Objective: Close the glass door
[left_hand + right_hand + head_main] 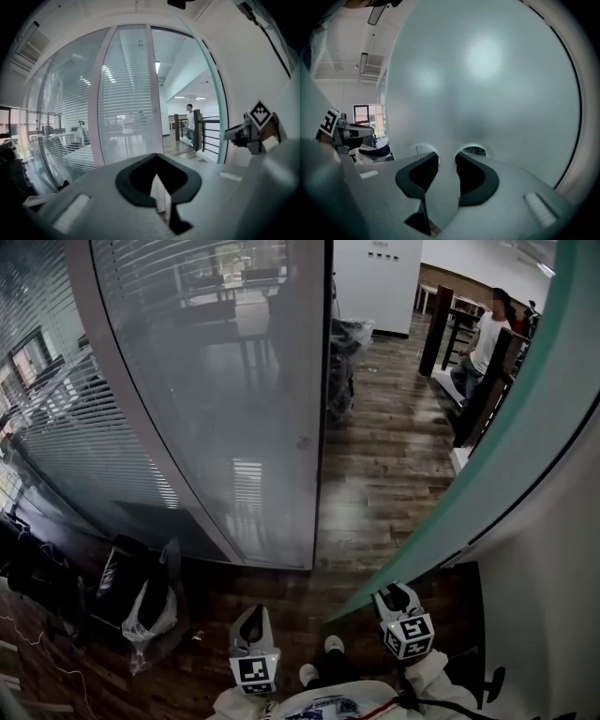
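At the doorway's right side, the glass door (487,446) stands swung open.
Right gripper (397,600) clamps the door's edge, likely to swing it shut against the fixed panel (225,381); left gripper (251,620), jaws together and empty, hangs spare.

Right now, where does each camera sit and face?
Head view: on the person's head, facing steeply down at the wood floor, frosted panel and glass door; left gripper, right gripper and shoes show.
Left gripper view: on the left gripper, looking along its shut, empty jaws at the doorway; right gripper shows at right.
Right gripper view: on the right gripper, facing the glass door gripped between its jaws; left gripper shows at left.
Shared: head and left gripper views both show the distant person.
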The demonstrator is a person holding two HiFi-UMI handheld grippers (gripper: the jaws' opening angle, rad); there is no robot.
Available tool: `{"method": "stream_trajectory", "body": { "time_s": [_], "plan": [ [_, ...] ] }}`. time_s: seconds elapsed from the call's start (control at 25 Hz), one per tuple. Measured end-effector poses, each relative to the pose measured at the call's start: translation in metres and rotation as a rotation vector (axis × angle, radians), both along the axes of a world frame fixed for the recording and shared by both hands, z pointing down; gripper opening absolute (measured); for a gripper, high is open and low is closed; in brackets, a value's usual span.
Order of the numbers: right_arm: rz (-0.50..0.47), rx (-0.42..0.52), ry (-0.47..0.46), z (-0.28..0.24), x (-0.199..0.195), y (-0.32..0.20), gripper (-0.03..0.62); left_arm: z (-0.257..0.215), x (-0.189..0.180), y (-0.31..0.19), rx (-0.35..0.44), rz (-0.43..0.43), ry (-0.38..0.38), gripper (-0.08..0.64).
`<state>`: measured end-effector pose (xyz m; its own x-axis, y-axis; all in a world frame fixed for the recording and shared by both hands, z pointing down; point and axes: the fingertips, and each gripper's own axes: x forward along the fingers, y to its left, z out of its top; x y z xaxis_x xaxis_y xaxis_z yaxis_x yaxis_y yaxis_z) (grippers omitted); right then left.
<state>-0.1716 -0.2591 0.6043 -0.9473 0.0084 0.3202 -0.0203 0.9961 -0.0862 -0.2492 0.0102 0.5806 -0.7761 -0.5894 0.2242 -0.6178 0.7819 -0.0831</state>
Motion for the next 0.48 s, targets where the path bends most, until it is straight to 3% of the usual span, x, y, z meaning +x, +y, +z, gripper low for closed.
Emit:
{"method": "stream_trajectory", "body": {
  "time_s": [0.32, 0.48],
  "plan": [
    [-0.013, 0.006, -0.02, -0.003, -0.024, -0.003, 0.13, -0.011, -0.023, -0.05, 0.004, 0.038, -0.017, 0.003],
    [0.011, 0.015, -0.054, -0.001, -0.042, -0.002, 0.13, -0.007, -0.038, -0.059, -0.006, 0.018, -0.015, 0.003]
  ]
}}
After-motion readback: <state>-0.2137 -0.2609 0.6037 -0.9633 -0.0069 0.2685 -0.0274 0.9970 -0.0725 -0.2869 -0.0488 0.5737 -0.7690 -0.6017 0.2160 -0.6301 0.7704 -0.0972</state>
